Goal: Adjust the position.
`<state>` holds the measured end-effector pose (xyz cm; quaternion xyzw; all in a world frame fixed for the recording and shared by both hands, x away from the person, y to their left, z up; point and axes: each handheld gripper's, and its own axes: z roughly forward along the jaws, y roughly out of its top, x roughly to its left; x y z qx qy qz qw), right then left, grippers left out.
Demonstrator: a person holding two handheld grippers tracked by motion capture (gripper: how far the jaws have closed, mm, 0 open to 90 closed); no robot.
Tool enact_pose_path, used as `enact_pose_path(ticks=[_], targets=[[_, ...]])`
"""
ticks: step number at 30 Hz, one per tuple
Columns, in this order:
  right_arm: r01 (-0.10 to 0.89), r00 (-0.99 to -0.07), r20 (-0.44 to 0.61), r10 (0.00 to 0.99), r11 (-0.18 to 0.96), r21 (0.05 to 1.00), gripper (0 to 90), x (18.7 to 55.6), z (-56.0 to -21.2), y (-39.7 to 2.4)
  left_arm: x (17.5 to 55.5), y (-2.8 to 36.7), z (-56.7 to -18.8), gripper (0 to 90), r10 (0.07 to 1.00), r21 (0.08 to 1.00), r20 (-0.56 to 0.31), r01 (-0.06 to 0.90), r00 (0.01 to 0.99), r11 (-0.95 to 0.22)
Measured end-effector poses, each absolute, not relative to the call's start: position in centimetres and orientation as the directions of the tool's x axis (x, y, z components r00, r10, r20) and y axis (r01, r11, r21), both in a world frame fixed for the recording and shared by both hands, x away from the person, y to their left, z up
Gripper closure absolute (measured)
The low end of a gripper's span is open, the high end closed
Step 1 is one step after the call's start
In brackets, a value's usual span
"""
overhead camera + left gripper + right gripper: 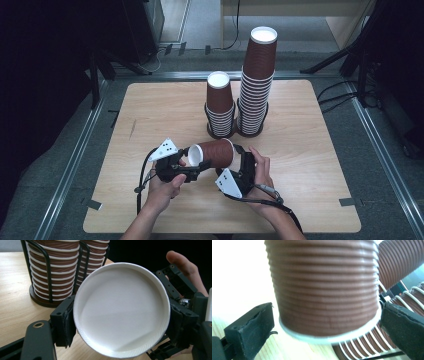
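You have one brown paper cup (212,154) lying on its side just above the counter (150,110), between your two hands, likely so each end can be gripped for pulling nested cups apart. Your left hand-held gripper (186,167) has closed on the rim end; in the left gripper view its pads pinch the white mouth from both sides. Your right hand-held gripper (240,167) sits at the base end, and in its own view the jaws flank the cup, one with a visible gap, so not gripping. Two cup stacks (252,85) stand in wire racks behind.
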<state>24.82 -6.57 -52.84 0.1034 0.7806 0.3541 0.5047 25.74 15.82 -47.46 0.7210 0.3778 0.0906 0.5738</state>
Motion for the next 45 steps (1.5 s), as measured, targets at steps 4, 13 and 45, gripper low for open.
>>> enact_pose_path(ticks=[4, 13, 45], targets=[[-0.158, -0.467, -0.69, 0.553, 0.716, 0.68, 0.0, 24.9, -52.6, -7.6, 25.9, 16.0, -47.5, 23.2, 0.657, 0.897, -0.305, 0.44, 0.69, -0.046], [0.044, -0.51, -0.47, 0.72, 0.568, 0.822, 0.1, 24.6, -51.6, -10.2, 26.4, 16.5, -47.5, 23.2, 0.668, 0.899, -0.31, 0.438, 0.676, -0.026], [0.647, -0.074, 0.784, 0.617, -0.569, 0.508, 0.0, 23.6, -50.3, -10.2, 26.4, 15.9, -47.9, 23.1, 0.681, 0.905, -0.297, 0.424, 0.67, -0.022]])
